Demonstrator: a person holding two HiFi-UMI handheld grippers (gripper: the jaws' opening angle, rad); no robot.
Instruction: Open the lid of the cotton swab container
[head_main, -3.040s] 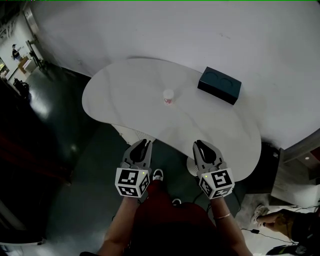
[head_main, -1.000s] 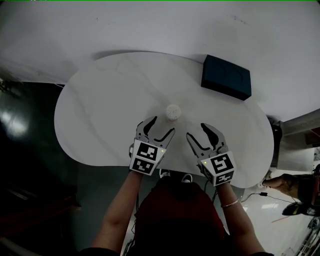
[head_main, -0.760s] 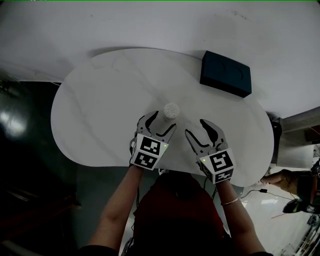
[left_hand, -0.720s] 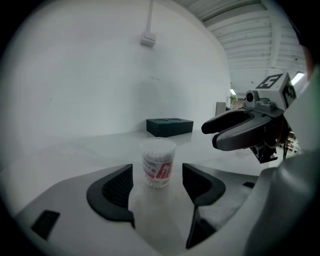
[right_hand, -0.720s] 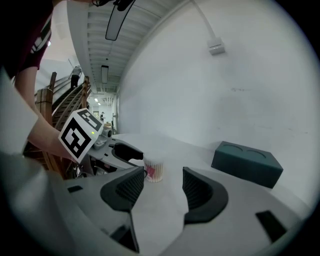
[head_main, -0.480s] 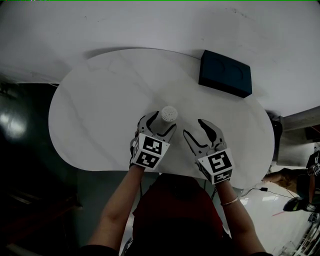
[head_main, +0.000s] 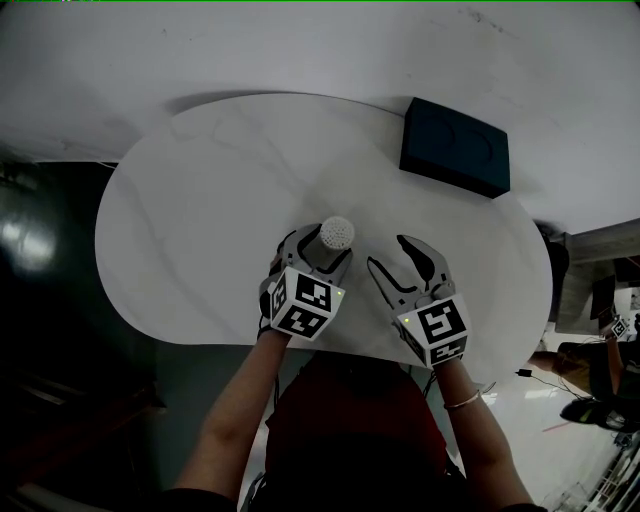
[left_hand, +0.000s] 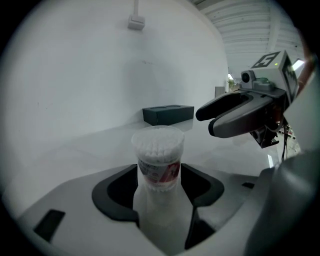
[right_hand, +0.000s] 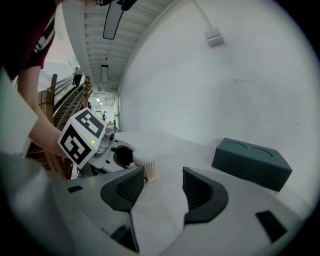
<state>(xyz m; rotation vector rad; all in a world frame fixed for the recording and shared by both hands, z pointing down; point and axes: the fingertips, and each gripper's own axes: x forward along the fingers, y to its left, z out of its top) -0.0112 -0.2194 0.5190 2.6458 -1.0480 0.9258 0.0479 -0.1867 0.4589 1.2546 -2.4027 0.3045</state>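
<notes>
The cotton swab container (head_main: 336, 233) is a small clear tub packed with white swabs, its lid on, upright on the white oval table (head_main: 200, 200). My left gripper (head_main: 314, 252) is open and straddles it. In the left gripper view the container (left_hand: 157, 150) stands between the dark pads (left_hand: 117, 192), and I cannot see the pads pressing it. My right gripper (head_main: 404, 262) is open and empty, a little to the right of the container. In the right gripper view the container (right_hand: 147, 167) shows past the left jaw, beside my left gripper (right_hand: 107, 150).
A dark teal box (head_main: 455, 148) with two round hollows lies at the table's far right, near the white wall. The table's front edge is under my wrists. A person (head_main: 600, 370) is on the floor at the right edge.
My left gripper has slid forward and down until its jaws stand on either side of the container. The right gripper has edged slightly forward and stayed open.
</notes>
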